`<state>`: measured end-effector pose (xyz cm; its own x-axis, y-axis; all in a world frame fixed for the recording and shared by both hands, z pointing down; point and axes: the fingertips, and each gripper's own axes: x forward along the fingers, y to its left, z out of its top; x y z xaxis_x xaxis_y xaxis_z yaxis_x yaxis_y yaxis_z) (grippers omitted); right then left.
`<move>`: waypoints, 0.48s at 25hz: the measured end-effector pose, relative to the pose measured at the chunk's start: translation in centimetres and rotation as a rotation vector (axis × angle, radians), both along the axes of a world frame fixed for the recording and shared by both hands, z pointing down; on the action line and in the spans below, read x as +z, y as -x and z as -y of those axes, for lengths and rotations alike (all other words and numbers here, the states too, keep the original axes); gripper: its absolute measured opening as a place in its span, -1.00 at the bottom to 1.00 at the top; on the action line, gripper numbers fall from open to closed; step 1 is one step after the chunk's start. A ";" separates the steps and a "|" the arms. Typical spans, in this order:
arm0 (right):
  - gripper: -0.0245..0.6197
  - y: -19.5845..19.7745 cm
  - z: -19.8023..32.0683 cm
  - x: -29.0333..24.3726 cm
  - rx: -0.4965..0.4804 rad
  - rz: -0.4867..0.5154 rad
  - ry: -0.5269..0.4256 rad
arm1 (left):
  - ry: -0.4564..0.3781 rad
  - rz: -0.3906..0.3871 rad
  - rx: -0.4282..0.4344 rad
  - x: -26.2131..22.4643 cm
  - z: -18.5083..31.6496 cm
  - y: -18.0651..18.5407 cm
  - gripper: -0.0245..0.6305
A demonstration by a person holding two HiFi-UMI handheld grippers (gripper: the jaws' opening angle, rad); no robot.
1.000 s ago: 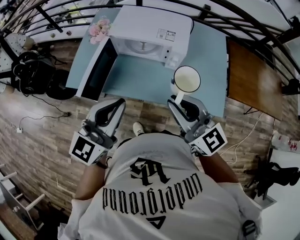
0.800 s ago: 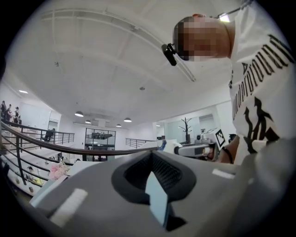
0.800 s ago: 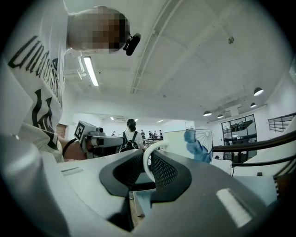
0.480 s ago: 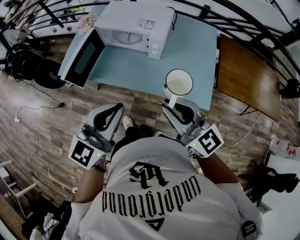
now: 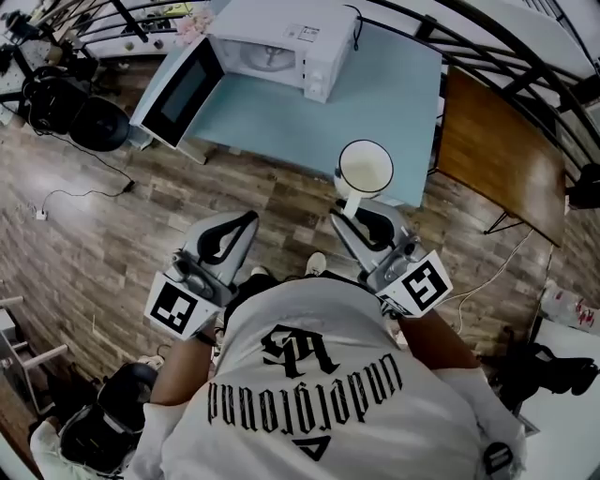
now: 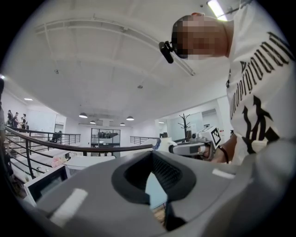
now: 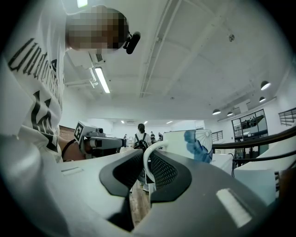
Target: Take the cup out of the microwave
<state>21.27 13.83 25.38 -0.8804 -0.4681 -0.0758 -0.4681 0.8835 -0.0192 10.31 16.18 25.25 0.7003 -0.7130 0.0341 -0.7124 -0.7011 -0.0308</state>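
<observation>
In the head view, the white cup (image 5: 366, 169) hangs over the front edge of the light blue table (image 5: 384, 94). My right gripper (image 5: 349, 208) is shut on its handle. In the right gripper view the curved handle (image 7: 146, 162) sits pinched between the pads, and the cup (image 7: 196, 143) with its blue print rises beyond them. The white microwave (image 5: 281, 42) stands at the table's far end with its door (image 5: 178, 94) swung open to the left. My left gripper (image 5: 247, 219) is over the wooden floor, shut and holding nothing; its tips (image 6: 150, 155) meet.
A brown wooden table (image 5: 497, 150) stands to the right of the blue one. Pink flowers (image 5: 192, 26) lie beside the microwave. Black bags (image 5: 80, 117) and cables lie on the floor at left. A dark railing (image 5: 525, 56) curves behind the tables.
The person has backed away from the table. The cup, still in my right gripper, went from above the table beside the microwave to its front edge. The left gripper stayed shut.
</observation>
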 end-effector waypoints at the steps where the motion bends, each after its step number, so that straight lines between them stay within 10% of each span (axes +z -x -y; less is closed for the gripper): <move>1: -0.76 0.1 -0.4 -0.1 0.007 0.002 -0.003 | -0.005 -0.003 0.006 -0.2 -0.3 0.1 -0.77; 12: -0.76 4.2 -6.9 -0.4 0.081 -0.011 -0.011 | -0.010 -0.010 0.013 -0.6 -7.3 6.8 -0.77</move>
